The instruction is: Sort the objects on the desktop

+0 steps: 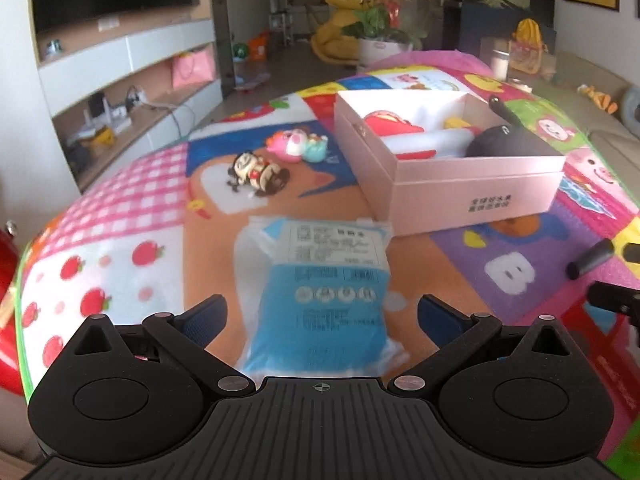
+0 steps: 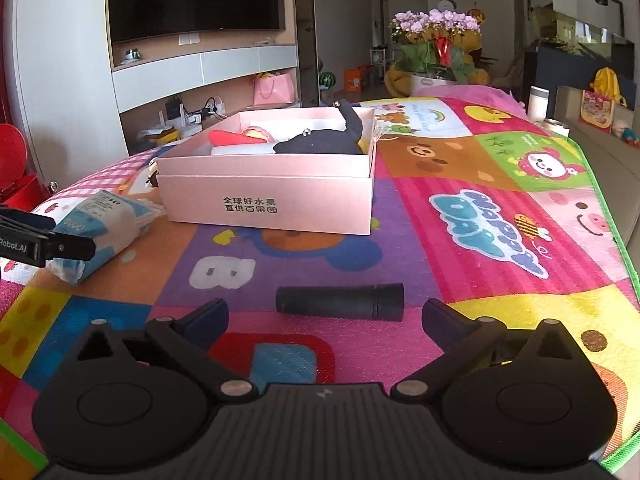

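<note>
Mat (image 2: 460, 216): soft, patchwork cartoon squares.
Box (image 2: 268, 200): pink card, rectangular, lidless, toys inside.
Pouch (image 1: 320, 300): crinkly blue-white plastic, lying between spread left gripper (image 1: 322, 316) jaws, unpinched.
Cylinder (image 2: 340, 302): matte black, lying before released right gripper (image 2: 326, 318).

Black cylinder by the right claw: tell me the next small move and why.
Probably ease the right claw forward so its open jaws straddle the black cylinder, then close. The cylinder lies loose on the mat, just ahead of the jaws, outside the pink box.
</note>
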Demonstrator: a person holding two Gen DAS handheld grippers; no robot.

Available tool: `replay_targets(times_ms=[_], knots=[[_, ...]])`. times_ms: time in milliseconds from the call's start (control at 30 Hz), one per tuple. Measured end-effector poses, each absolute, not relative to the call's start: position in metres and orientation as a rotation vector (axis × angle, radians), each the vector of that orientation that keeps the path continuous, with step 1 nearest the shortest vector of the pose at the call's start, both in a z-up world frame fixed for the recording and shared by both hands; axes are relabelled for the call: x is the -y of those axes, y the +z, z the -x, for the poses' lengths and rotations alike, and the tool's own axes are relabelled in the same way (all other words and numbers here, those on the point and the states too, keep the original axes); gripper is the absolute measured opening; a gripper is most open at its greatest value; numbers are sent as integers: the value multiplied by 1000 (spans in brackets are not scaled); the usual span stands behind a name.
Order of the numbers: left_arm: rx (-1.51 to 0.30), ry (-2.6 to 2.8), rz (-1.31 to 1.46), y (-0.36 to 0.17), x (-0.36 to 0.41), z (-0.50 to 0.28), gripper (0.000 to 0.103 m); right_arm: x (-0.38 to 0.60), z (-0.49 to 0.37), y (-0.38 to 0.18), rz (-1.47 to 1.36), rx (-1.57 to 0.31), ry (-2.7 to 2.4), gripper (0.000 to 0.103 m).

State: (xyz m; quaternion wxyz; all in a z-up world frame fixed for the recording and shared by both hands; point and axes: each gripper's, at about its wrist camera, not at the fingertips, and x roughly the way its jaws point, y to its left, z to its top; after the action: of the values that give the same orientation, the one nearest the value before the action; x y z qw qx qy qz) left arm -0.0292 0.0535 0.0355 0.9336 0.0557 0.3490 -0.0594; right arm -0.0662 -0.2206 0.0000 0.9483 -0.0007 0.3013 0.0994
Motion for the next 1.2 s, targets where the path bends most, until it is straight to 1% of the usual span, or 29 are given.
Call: replay_targets(times_ms=[133, 167, 200, 233, 267, 333, 467, 633, 733, 767, 800, 867, 933, 967, 1100, 1200], knots=[[-707, -93, -146, 28, -46, 12, 102, 222, 68, 0, -10, -608, 191, 103], [-708, -95, -150, 26, -44, 11, 96, 222, 68, 0, -10, -607, 189, 103], [-713, -97, -160, 24, -42, 10, 80, 223, 68, 0, -11, -606, 188, 103], [-719, -103, -167, 23, -41, 9, 73, 223, 69, 0, -10, -606, 186, 103], [-722, -106, -169, 21, -41, 10, 69, 223, 68, 0, -10, -606, 186, 103], [-715, -105, -161, 20, -41, 15, 63, 222, 67, -1, -9, -614, 186, 103], [-709, -168, -105, 21, -36, 36, 62, 221, 65, -2, -6, -624, 181, 103], [-697, -331, -75, 20, -9, 70, 63, 220, 61, -4, -1, -652, 169, 103], [-690, -396, -55, 18, 1, 80, 73, 219, 59, -5, 1, -667, 163, 103], [-690, -405, -49, 17, 3, 80, 83, 219, 58, -5, 1, -672, 163, 103], [-690, -407, -48, 15, 5, 80, 90, 219, 57, -6, 1, -681, 163, 103], [-693, -417, -45, 15, 7, 81, 92, 219, 53, -8, -3, -707, 164, 103], [-691, -466, -5, 20, 1, 82, 96, 216, 52, -8, 15, -715, 158, 103], [-679, -502, 30, 26, -6, 83, 97, 214, 52, -8, 28, -720, 155, 103], [-572, -519, 141, 56, -40, 81, 102, 214, 50, -8, 37, -744, 160, 103], [-498, -363, 156, 70, -66, 60, 103, 214, 49, -7, 54, -749, 173, 103]])
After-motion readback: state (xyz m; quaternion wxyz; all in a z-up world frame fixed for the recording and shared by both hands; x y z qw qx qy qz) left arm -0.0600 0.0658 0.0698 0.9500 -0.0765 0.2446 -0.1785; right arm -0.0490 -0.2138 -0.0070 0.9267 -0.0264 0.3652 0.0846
